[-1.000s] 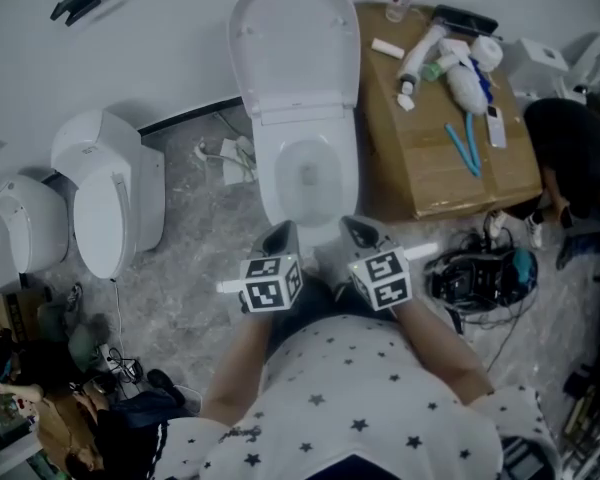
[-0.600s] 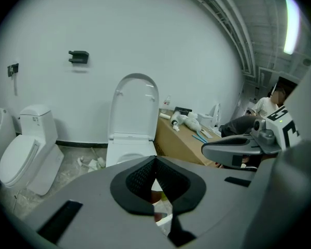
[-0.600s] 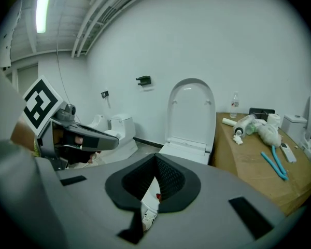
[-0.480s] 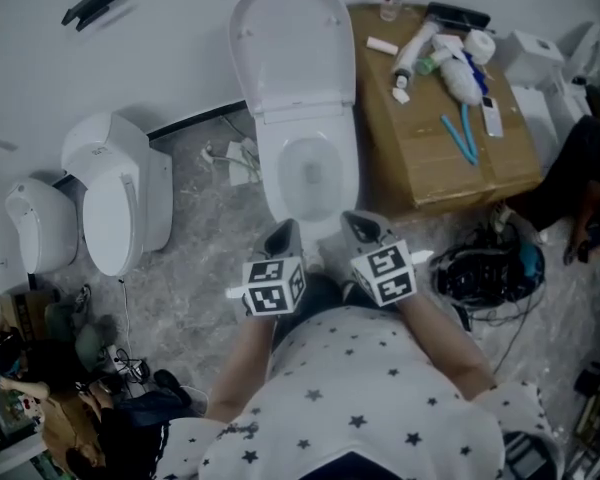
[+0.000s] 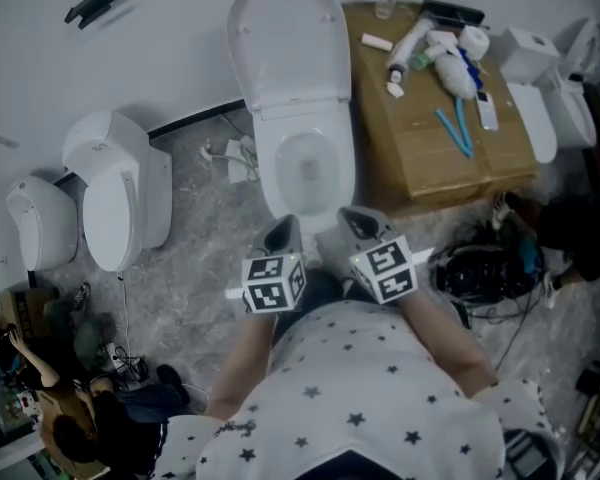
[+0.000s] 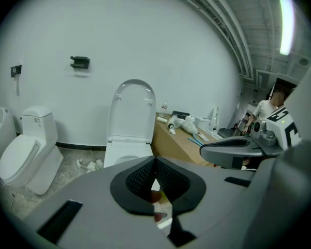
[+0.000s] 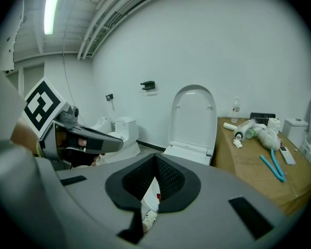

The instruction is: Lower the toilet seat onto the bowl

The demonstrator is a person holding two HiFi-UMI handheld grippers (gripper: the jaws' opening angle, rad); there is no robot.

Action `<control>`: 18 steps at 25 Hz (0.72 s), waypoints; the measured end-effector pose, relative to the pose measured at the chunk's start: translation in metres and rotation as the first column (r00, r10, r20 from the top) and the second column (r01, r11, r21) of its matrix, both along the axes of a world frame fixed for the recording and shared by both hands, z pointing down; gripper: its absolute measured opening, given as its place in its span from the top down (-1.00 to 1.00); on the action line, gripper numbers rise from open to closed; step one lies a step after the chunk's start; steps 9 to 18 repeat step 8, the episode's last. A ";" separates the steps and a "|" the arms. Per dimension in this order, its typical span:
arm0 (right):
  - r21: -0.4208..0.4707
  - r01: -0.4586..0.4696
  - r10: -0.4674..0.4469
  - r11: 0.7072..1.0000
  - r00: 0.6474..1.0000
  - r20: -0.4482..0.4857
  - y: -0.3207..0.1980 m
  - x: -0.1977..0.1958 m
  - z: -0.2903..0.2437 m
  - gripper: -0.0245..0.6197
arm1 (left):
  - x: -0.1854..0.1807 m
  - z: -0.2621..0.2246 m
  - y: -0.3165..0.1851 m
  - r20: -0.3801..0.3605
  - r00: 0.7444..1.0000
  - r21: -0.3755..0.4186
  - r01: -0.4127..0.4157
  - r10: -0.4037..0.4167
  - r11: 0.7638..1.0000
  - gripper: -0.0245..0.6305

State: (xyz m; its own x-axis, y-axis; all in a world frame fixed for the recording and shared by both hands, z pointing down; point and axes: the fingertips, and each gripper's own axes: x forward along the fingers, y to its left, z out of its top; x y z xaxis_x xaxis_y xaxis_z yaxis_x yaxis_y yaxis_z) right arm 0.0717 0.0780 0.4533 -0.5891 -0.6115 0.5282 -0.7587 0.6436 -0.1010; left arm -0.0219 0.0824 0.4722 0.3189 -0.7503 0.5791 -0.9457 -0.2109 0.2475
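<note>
the toilet seat (image 5: 285, 43) stood upright behind the bowl (image 5: 305, 173). the left claw (image 5: 282, 233) and right claw (image 5: 357, 225) hovered near the bowl's front, both pinched closed and empty. i'd hook the seat's top edge and ease it down gently.

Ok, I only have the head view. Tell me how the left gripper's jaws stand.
Observer: The left gripper has its jaws closed together, with nothing between them.
Operator: Now give me the right one.
Observer: The right gripper is shut too, and empty.
Operator: Describe the seat from side on.
Observer: In the right gripper view the toilet seat stands upright before the wall, ahead of the jaws.
</note>
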 end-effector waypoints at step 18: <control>0.003 0.003 -0.003 1.000 1.000 -0.013 0.005 0.002 0.000 0.90 | -0.003 0.006 0.009 0.026 1.000 -0.016 0.003 -0.002 1.000 0.93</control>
